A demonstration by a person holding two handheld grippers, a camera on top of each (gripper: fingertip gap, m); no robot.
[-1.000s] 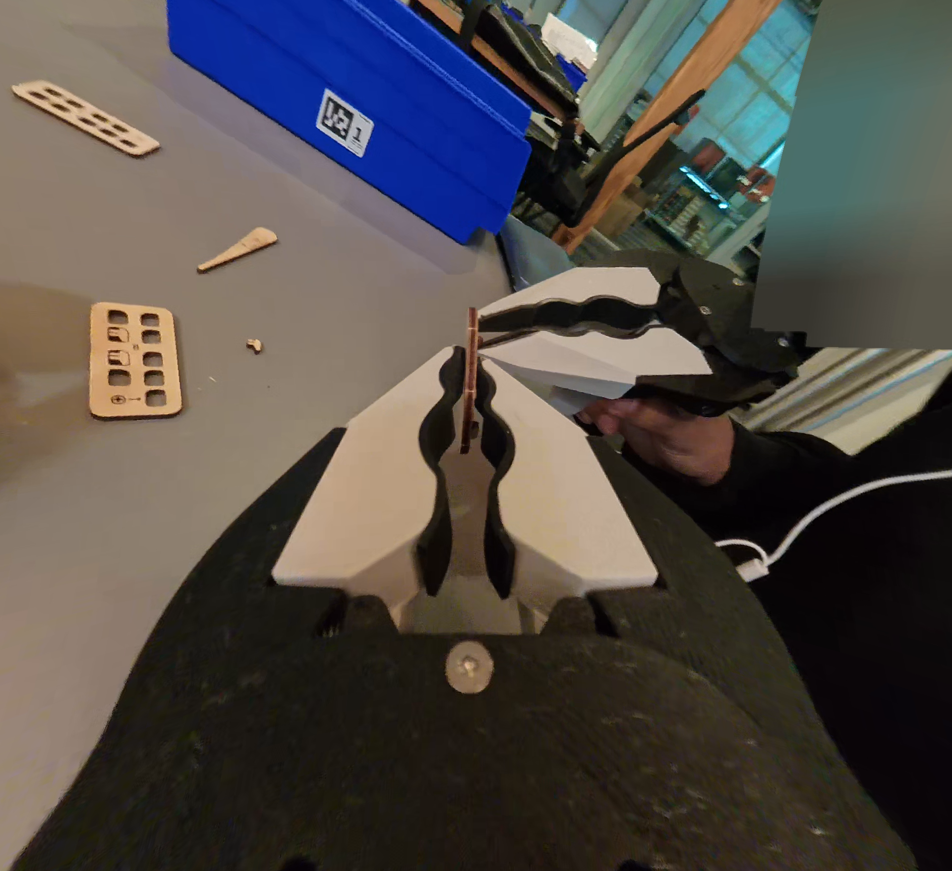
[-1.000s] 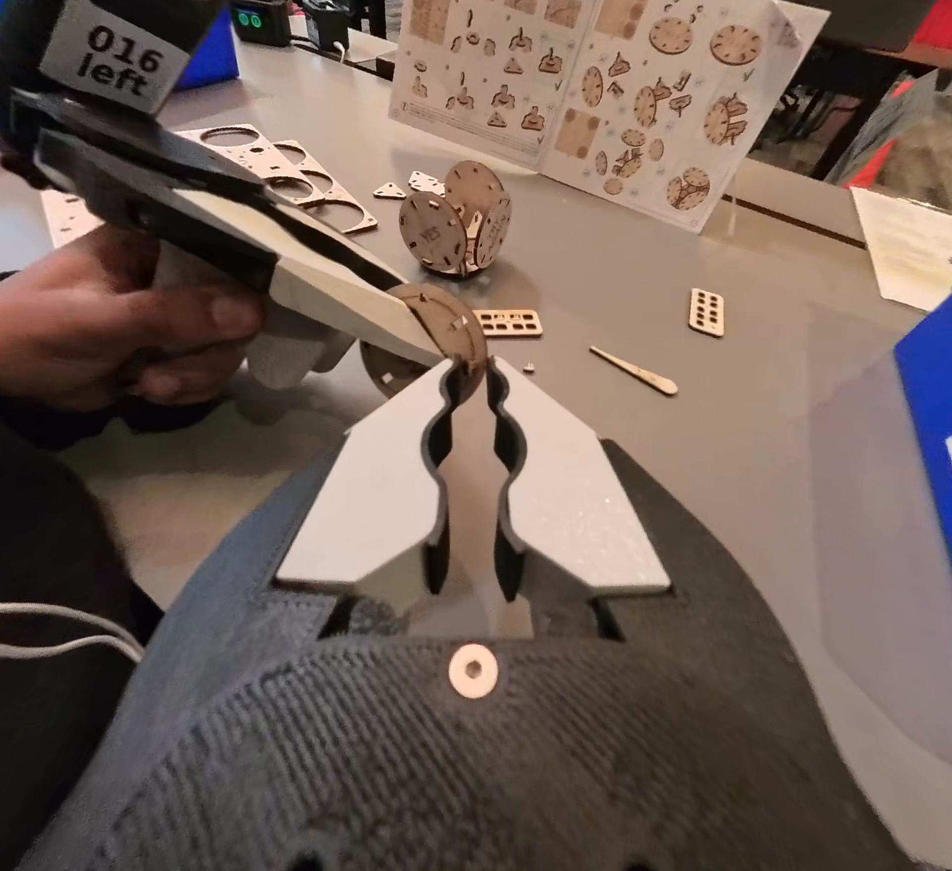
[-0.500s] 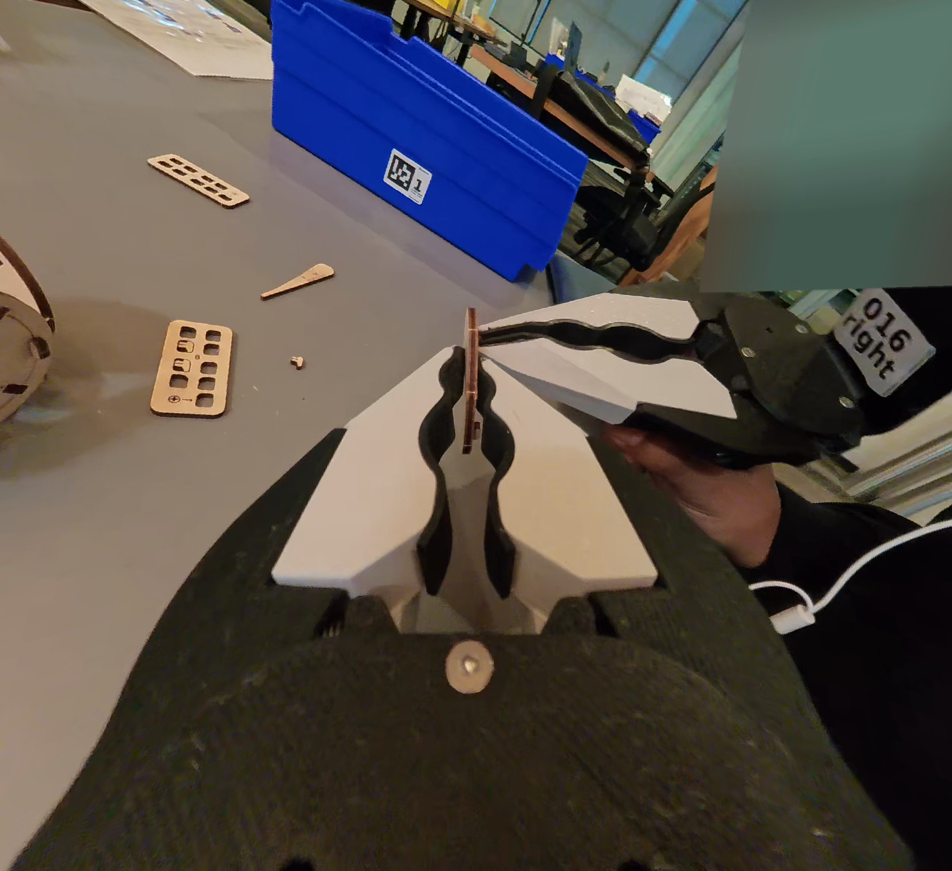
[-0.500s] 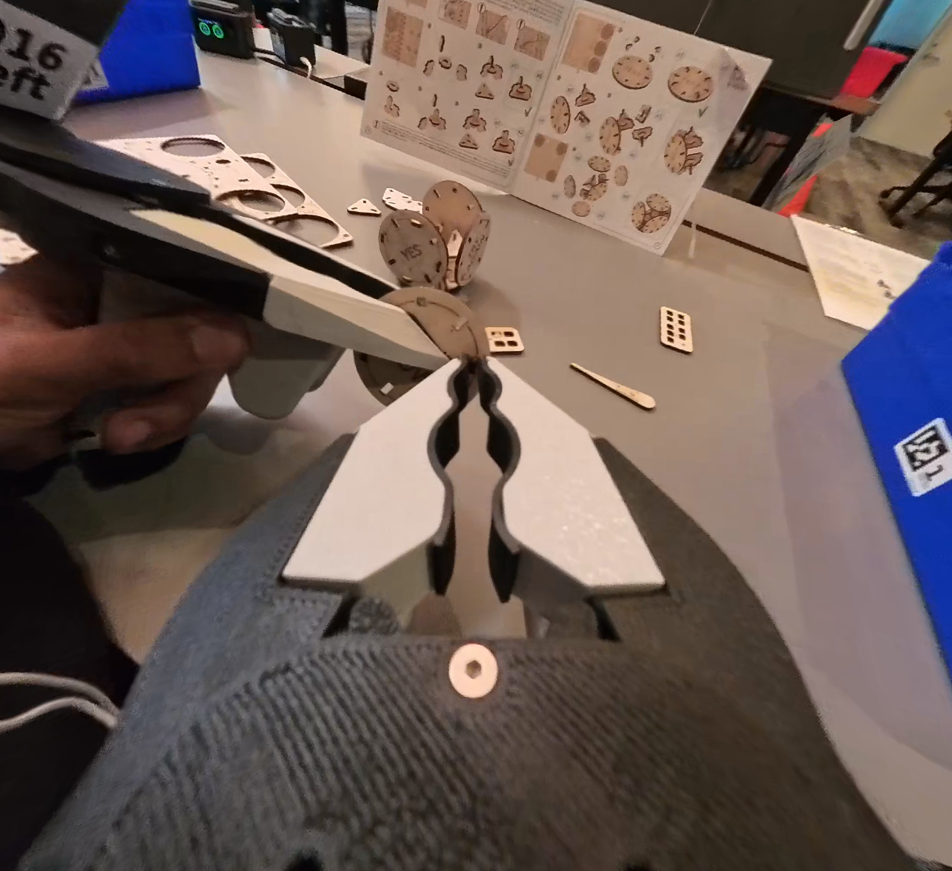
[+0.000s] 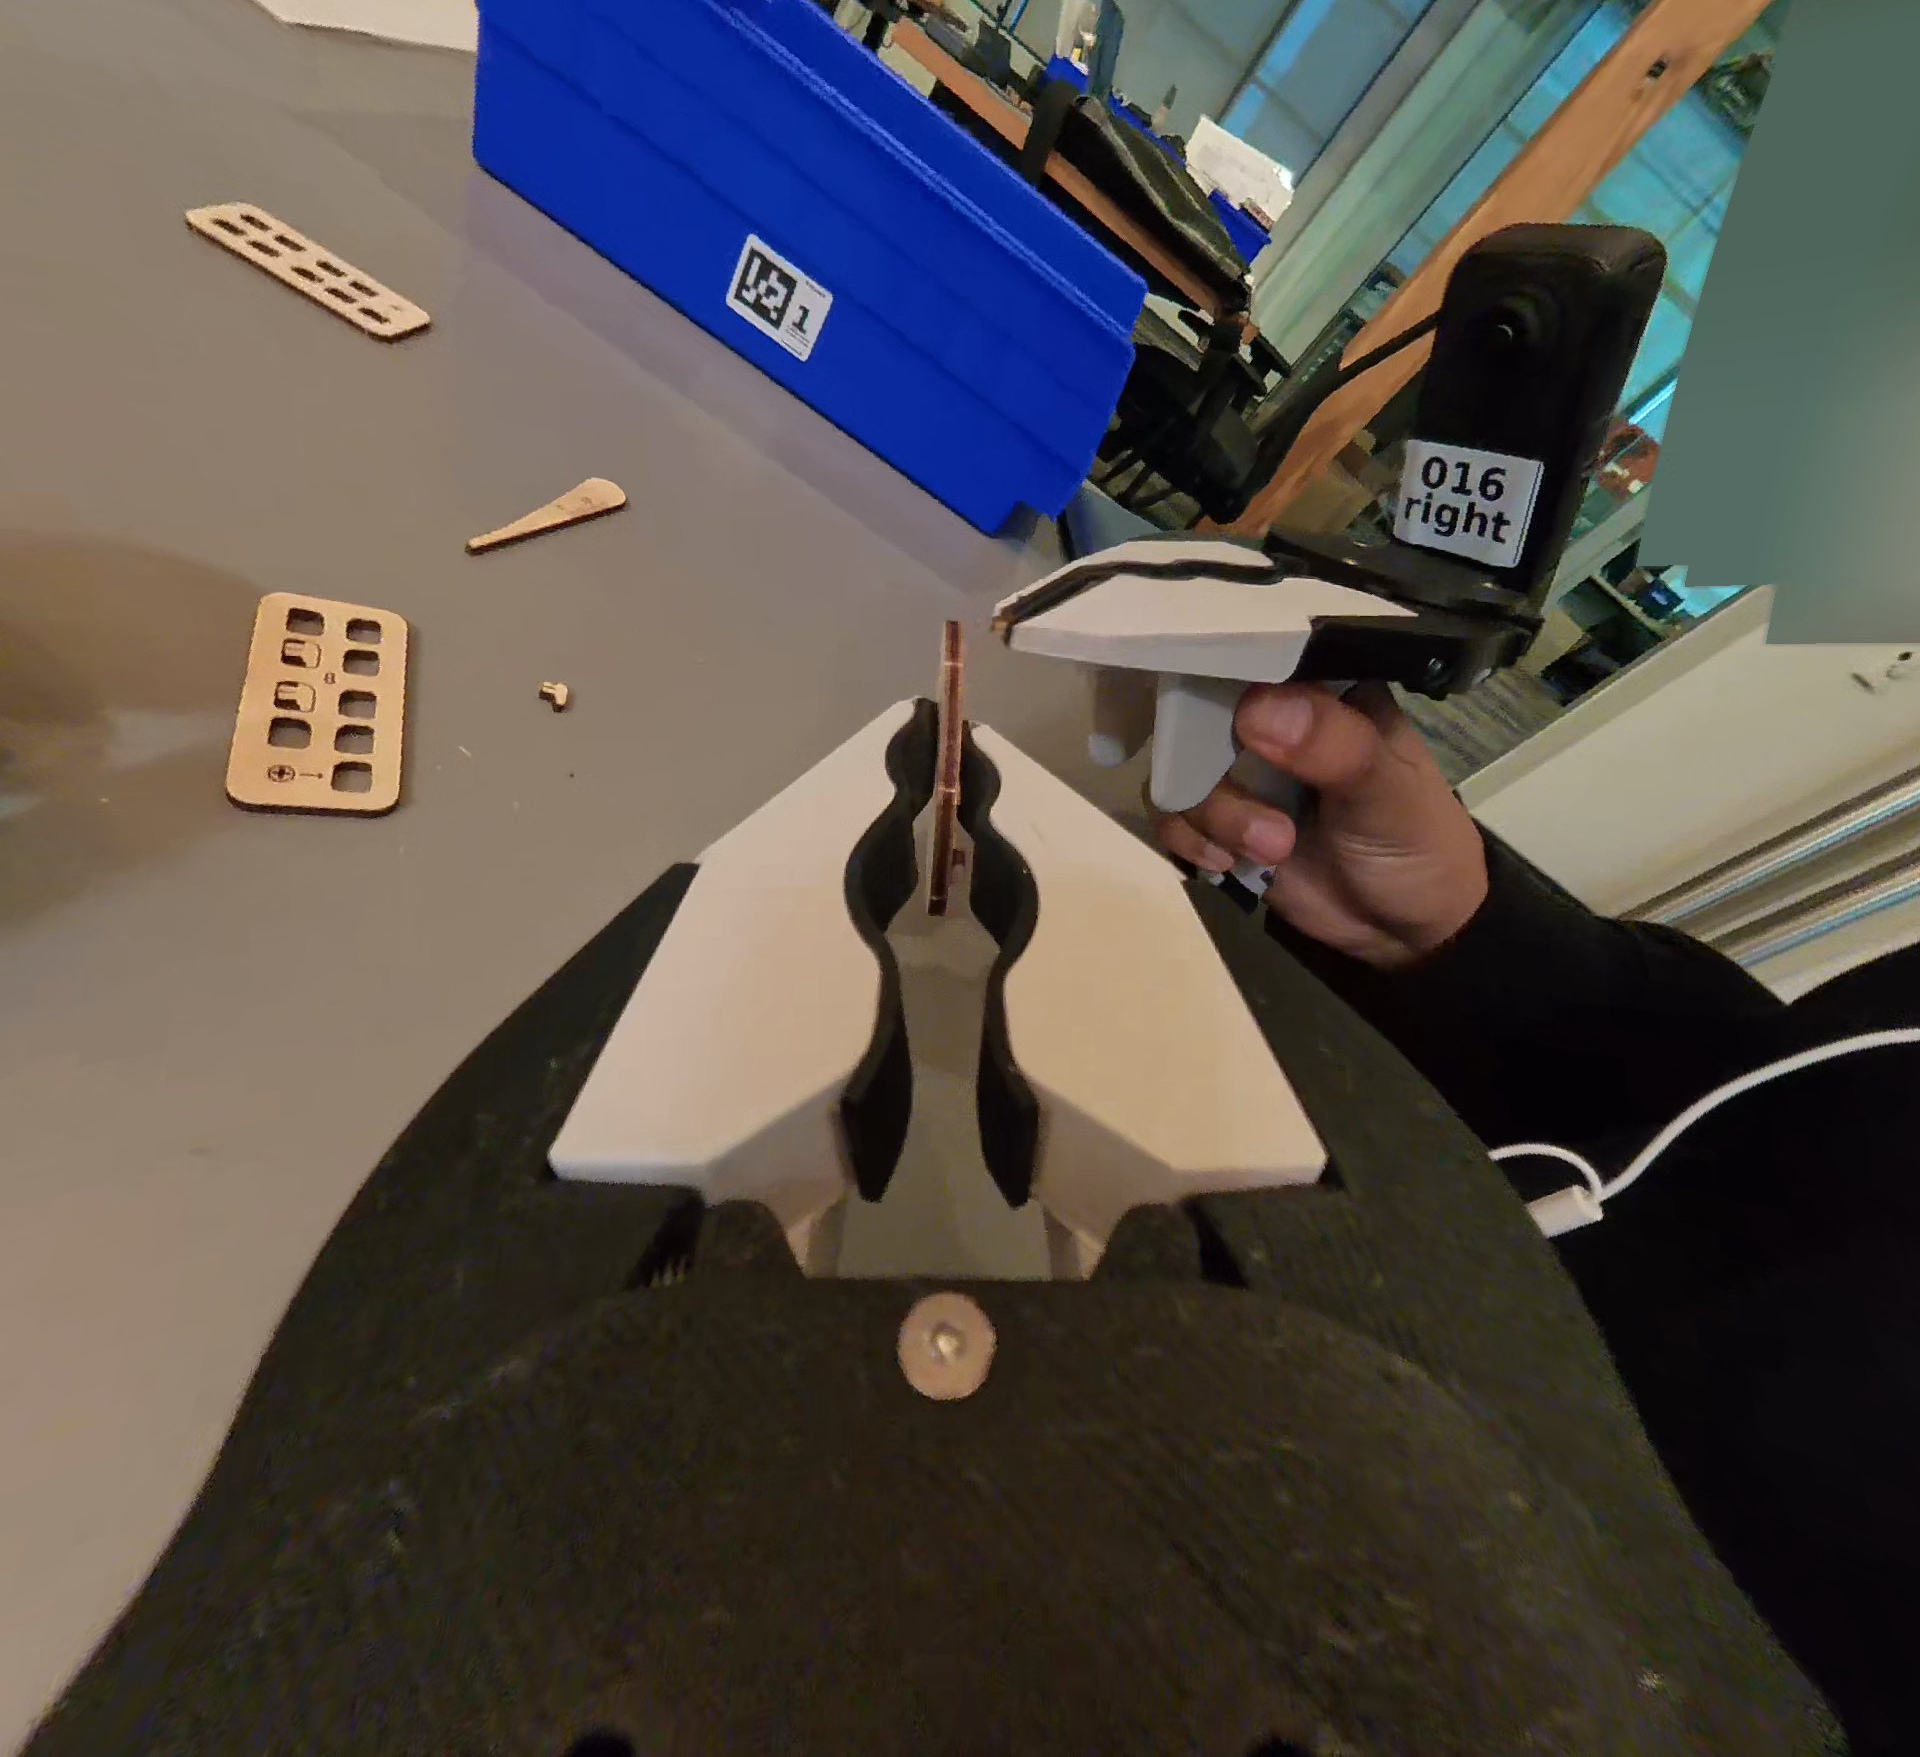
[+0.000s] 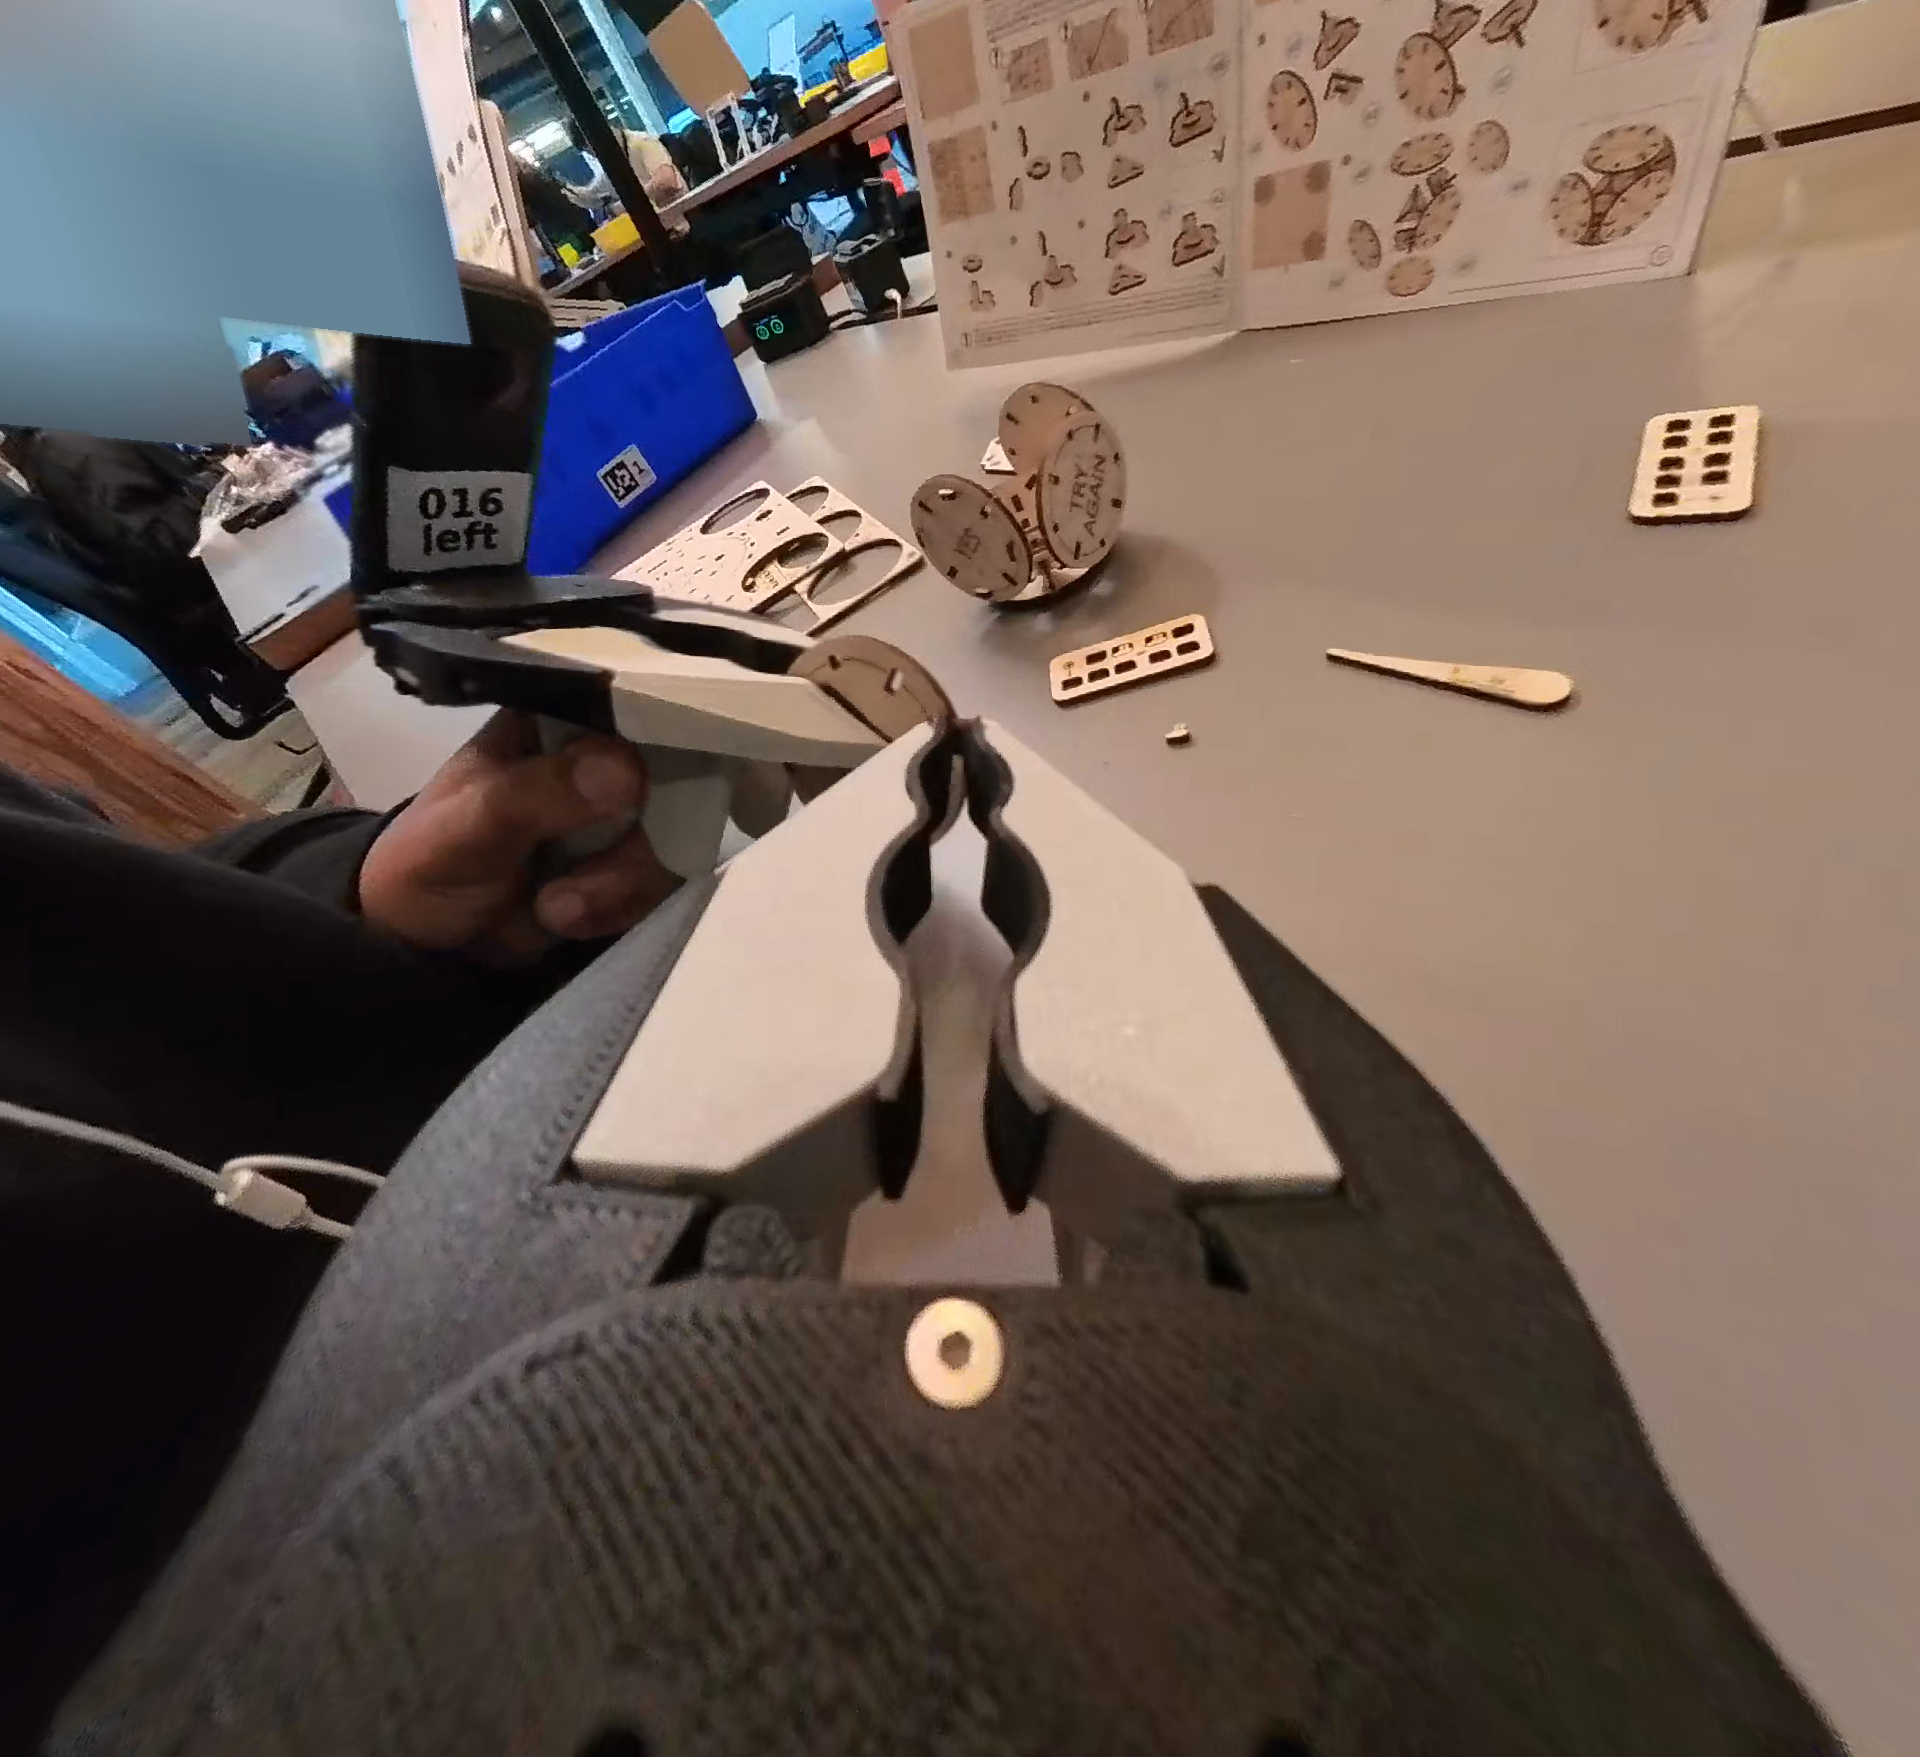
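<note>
Two grippers are meeting above the grey table [image 5: 156,1032]: the left gripper [image 5: 951,736] is pinching a round slotted wooden disc [image 6: 868,684] edge-up, seemingly presenting it, while the right gripper [image 6: 961,736], fingertips pressed together, perhaps on some tiny piece, is hovering just beside its rim.

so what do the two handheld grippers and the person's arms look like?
Both grippers, left and right, have pale grey fingers with wavy black pads, black textured bodies, a silver screw, grey handles and white labels. Black sleeves; a white cable trails across.
</note>
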